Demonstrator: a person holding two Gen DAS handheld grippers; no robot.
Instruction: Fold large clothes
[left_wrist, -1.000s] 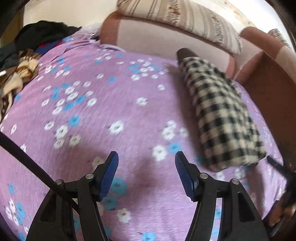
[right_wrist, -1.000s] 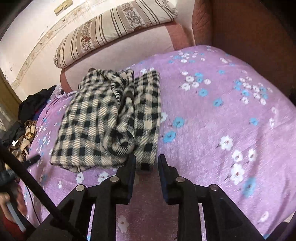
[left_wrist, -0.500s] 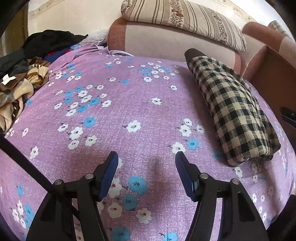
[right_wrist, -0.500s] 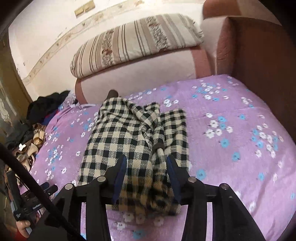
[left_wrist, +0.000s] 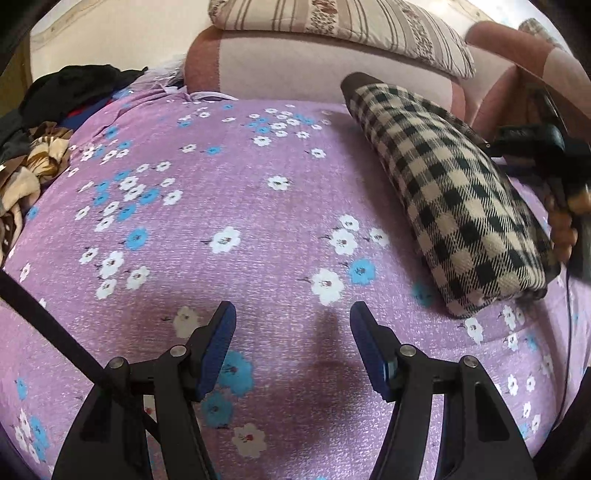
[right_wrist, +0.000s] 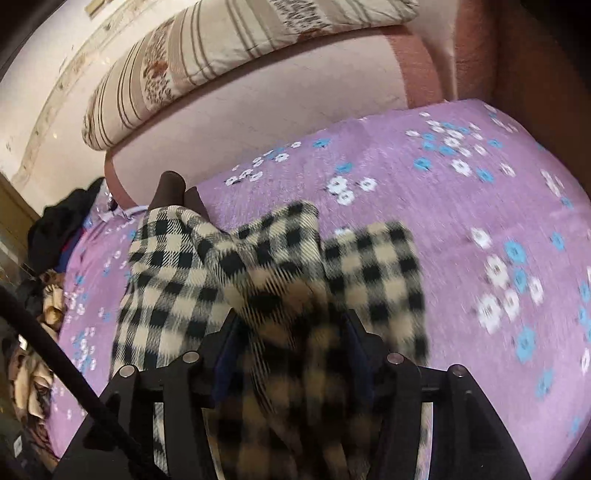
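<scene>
Our left gripper (left_wrist: 291, 321) hangs wide open with nothing in it, over the purple flower-print bedsheet (left_wrist: 229, 192). The folded black-and-cream checked garment (left_wrist: 454, 195) lies on the sheet off to the right. Our right gripper (right_wrist: 291, 332) has that fabric bunched between its fingers; honestly can't tell if it's clamped.

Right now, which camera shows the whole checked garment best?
The left wrist view: the checked garment lies sharp and unobstructed on the bed. In the right wrist view it is blurred, bunched between the right gripper fingers.
</scene>
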